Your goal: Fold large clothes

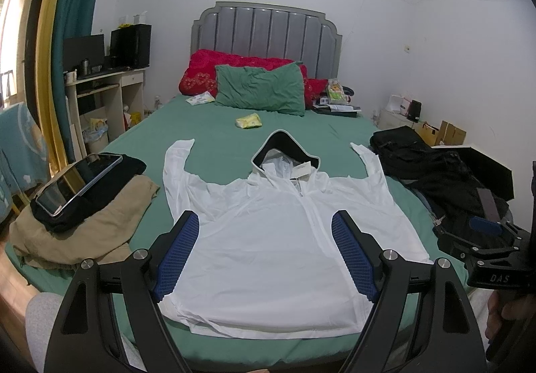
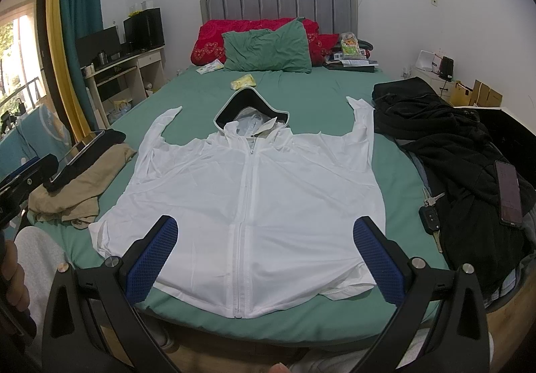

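at the left edge of the bed (image 1: 214,125), near the foot, a tablet (image 1: 78,182) rests on a black garment on top of a tan garment (image 1: 83,232). just right of that pile the white hooded jacket (image 1: 278,225) lies flat and face up on the green sheet, zipped, hem along the foot edge of the bed, hood (image 1: 284,151) pointing toward the headboard, both sleeves bent upward beside the body. its long axis runs from foot to head, straight away from both tools.

the left tool (image 1: 266,222) hovers above the hem region, its blue pads spread wide, nothing between them; it looks over the left half of the jacket, so the left sleeve (image 1: 177,165) lies nearer to it. the right tool (image 2: 266,229) hovers likewise with its pads wide apart and empty, roughly centred on the zipper (image 2: 243,212), with the right sleeve (image 2: 363,125) ahead and to its right. both are held low at the foot edge, angled slightly down, not touching the cloth.

at the right edge of the bed a heap of black clothes (image 2: 445,138) carries a phone (image 2: 509,195), with keys (image 2: 430,215) just beside it.

judging from the flat spread, folding has not yet begun; the likely first move is each tool taking the sleeve on its own side and bringing it inward.
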Motion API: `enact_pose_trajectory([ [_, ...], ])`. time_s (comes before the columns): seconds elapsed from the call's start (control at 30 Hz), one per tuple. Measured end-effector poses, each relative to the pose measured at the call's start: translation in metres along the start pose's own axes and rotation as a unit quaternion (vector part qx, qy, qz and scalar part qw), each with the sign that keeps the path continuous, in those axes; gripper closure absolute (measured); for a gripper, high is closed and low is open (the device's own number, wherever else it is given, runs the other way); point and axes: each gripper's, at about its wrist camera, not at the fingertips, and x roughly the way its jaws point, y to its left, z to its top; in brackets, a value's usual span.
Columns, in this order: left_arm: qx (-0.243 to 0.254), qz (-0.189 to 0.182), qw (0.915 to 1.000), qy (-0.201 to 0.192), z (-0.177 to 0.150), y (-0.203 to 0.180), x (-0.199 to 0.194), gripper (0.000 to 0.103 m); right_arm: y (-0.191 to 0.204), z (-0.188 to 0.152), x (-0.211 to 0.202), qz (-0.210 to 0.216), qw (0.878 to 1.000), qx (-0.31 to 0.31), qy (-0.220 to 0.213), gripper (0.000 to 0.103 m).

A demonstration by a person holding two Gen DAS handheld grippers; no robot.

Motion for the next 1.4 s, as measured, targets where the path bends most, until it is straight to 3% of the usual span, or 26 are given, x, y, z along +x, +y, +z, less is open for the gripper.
enact_pose_trajectory([
  [0.77,0.0,0.0,1.0,0.0,-0.001,0.0,0.0,0.019,0.0,0.0,0.0,0.0,1.0,-0.001,0.0,0.0],
  [1.0,0.005,-0.021,0.9998,0.006,0.004,-0.002,0.005,0.019,-0.007,0.0,0.005,-0.001,1.0,-0.003,0.006,0.0],
  [1.33,-0.002,-0.065,0.9939,0.089,0.004,-0.002,0.089,0.019,-0.074,0.035,0.057,-0.006,1.0,0.009,0.016,0.0],
  [1.4,-0.005,-0.073,0.9913,0.109,0.005,-0.002,0.11,0.019,-0.09,0.046,0.074,-0.008,1.0,0.01,0.024,0.006],
])
